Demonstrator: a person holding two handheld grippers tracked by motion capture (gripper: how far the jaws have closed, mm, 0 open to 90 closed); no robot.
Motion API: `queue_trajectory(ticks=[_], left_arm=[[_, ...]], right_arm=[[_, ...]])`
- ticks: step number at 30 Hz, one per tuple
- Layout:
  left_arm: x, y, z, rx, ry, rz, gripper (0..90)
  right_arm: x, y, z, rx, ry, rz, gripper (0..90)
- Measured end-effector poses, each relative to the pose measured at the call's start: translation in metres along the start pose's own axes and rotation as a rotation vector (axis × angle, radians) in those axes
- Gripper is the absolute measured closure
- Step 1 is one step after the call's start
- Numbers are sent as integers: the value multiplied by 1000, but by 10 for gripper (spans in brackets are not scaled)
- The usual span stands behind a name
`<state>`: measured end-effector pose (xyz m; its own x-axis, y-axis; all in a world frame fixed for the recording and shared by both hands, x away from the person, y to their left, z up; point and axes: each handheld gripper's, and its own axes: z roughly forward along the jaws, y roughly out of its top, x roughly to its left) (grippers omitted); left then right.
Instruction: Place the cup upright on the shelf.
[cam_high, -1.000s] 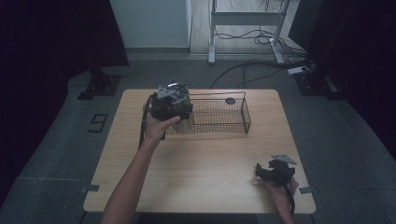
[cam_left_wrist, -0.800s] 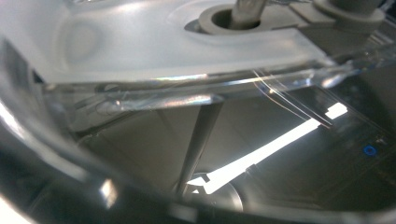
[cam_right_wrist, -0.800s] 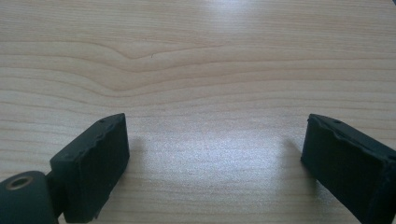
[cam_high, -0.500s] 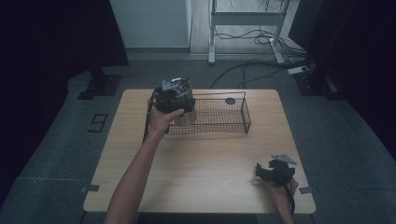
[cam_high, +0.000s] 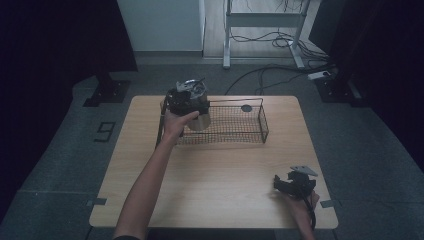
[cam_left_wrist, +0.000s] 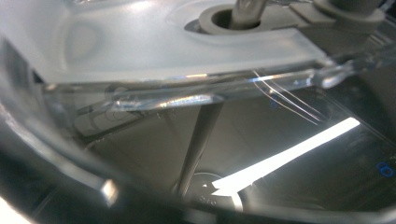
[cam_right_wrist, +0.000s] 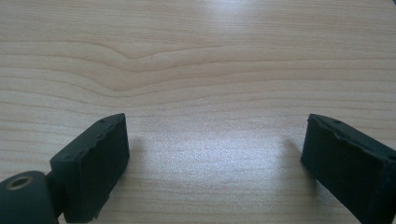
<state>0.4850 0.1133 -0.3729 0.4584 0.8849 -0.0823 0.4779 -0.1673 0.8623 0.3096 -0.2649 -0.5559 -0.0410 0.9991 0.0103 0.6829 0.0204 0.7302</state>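
My left gripper (cam_high: 188, 96) hovers over the left end of a black wire basket (cam_high: 261, 123), with a pale metal tumbler (cam_high: 201, 120) hanging under it inside the basket. The left gripper view looks from very close onto the tumbler's clear plastic lid (cam_left_wrist: 140, 42) and down a straw (cam_left_wrist: 201, 135) into the shiny cup; its jaws are hidden there. My right gripper (cam_high: 295, 184) rests at the table's front right. In the right gripper view it (cam_right_wrist: 215, 154) stands open over bare wood, with nothing between its jaws.
A small dark disc (cam_high: 246, 108) lies at the basket's far side. The wooden table (cam_high: 215, 175) stands on a grey floor, with cables (cam_high: 270, 75) and a white desk frame (cam_high: 260, 20) behind it and a black stand base (cam_high: 105, 92) at the left.
My left gripper has carried the tumbler a little farther and to the right, over the basket's left end. The right gripper has stayed still.
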Motion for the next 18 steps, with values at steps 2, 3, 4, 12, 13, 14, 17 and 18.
queue_trajectory(ticks=[2, 3, 4, 12, 13, 14, 17, 18], left_arm=[[1, 0, 2, -10, -1, -2, 43], [1, 0, 3, -13, -6, 5, 43], [1, 0, 4, -20, -6, 12, 43], [-1, -1, 14, -1, 20, 21, 43], [0, -1, 16, 4, 24, 16, 43], [0, -2, 18, 8, 27, 11, 43], [2, -5, 23, 25, 46, 20, 43], [2, -5, 25, 29, 52, 22, 43]], right_arm=[[0, 0, 0, 0, 0, -1, 72], [0, 0, 0, 0, 0, -1, 72], [0, 0, 0, 0, 0, -1, 72], [0, 0, 0, -1, 0, -1, 72], [0, 0, 0, 0, 1, 0, 72], [0, 0, 0, -1, 0, -1, 72], [0, 0, 0, 0, 0, 0, 72], [0, 0, 0, -1, 0, 0, 72]])
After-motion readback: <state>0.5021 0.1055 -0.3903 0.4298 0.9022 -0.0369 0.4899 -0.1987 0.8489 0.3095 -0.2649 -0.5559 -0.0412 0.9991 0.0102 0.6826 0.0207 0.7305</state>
